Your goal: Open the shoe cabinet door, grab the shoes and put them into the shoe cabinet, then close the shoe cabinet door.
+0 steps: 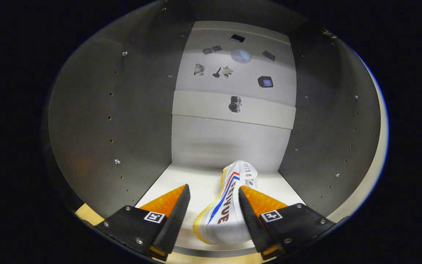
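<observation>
Shoe (225, 209), white with red and blue stripes and a yellow sole, lies on its side on the cabinet (115, 121) floor, toe pointing inward toward the back panel. The floor is pale and smooth; the grey side walls rise on both sides, dotted with small holes and screws. A pale cross rail (200, 106) spans the back, with small dark objects visible above it. The gripper (214, 198) reaches into the cabinet with its fingers spread wide; the shoe sits between them, close against the right finger, well apart from the left
</observation>
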